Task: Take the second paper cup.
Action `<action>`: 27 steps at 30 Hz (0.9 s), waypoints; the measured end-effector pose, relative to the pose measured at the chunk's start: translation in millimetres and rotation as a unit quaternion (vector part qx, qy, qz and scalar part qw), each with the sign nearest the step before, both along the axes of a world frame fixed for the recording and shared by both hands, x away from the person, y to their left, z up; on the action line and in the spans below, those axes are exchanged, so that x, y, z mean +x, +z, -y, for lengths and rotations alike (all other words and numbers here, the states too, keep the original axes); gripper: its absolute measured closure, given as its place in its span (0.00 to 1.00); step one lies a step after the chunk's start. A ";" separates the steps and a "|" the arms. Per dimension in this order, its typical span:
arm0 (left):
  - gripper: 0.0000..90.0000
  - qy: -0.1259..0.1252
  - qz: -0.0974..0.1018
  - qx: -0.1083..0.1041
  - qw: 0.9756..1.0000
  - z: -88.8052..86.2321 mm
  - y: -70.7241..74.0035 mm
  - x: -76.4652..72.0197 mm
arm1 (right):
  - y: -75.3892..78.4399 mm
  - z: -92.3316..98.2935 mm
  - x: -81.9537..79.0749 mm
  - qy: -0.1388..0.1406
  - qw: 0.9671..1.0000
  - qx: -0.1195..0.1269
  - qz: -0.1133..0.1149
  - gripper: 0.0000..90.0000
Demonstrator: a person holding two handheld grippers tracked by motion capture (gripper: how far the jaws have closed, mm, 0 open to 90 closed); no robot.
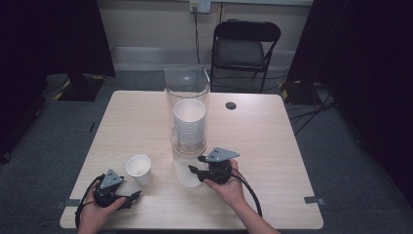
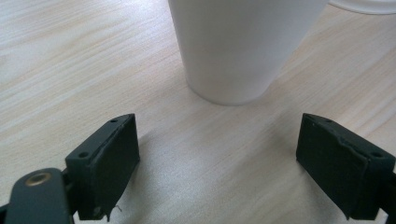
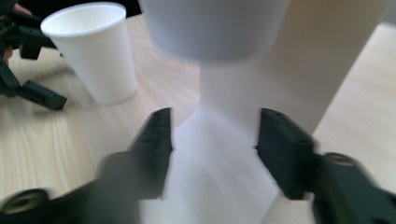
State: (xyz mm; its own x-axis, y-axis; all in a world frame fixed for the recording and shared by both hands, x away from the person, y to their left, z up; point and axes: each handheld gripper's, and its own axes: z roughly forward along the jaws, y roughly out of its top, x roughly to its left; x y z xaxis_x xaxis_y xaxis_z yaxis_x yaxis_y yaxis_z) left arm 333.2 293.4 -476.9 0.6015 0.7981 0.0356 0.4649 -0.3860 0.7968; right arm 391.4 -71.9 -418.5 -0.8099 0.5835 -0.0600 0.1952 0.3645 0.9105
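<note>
High view had a light wood table (image 1: 272, 146) on grey carpet, a folding chair (image 1: 245, 46) behind. Left claw (image 1: 135, 196) was spread wide, a paper cup (image 1: 139, 168) just ahead. Right claw (image 1: 194, 170) pinched a cup (image 1: 187, 175) under the clear dispenser (image 1: 186, 87).

Dim room, blurred right gripper view
</note>
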 end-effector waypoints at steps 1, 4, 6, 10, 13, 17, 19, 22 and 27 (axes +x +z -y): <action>0.14 0.000 0.000 0.000 1.000 0.1 0.0 0.1 | 4.3 1.3 0.1 0.006 1.000 0.003 0.002 0.45; 0.14 -0.001 0.000 0.002 1.000 -0.1 0.2 0.6 | 13.1 1.6 0.2 0.002 1.000 0.016 0.002 0.33; 0.14 -0.001 0.000 0.001 1.000 0.2 0.1 0.6 | 16.8 0.8 -0.6 0.004 0.999 0.034 0.002 0.28; 0.14 -0.001 0.000 0.005 1.000 -0.1 0.5 0.7 | 27.1 -7.2 -0.6 -0.002 0.999 0.052 0.017 0.24; 0.14 -0.001 -0.001 0.005 1.000 0.0 0.6 0.6 | 35.3 -15.6 1.4 -0.004 0.998 0.061 0.028 0.20; 0.13 -0.002 0.000 0.006 1.000 -0.1 0.7 1.0 | 42.0 -27.7 3.1 -0.014 0.997 0.066 0.046 0.19; 0.13 -0.002 -0.001 0.006 1.000 0.0 0.6 1.0 | 38.9 -27.9 5.3 -0.013 0.997 0.055 0.056 0.35; 0.13 -0.002 -0.001 0.006 1.000 0.0 0.6 1.0 | 36.1 -25.8 4.5 -0.009 0.996 0.053 0.065 0.36; 0.13 -0.001 0.000 0.006 1.000 0.1 0.4 0.9 | 31.3 -25.4 5.3 -0.007 0.995 0.066 0.071 0.37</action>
State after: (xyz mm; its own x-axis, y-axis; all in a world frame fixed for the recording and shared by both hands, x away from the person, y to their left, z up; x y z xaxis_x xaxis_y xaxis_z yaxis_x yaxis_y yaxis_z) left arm 334.2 293.2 -476.4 0.6035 0.7961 0.0448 0.4635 -0.3960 0.7927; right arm 396.7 -46.5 -387.3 -0.7907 0.6046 -0.0957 0.0652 0.2386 0.9689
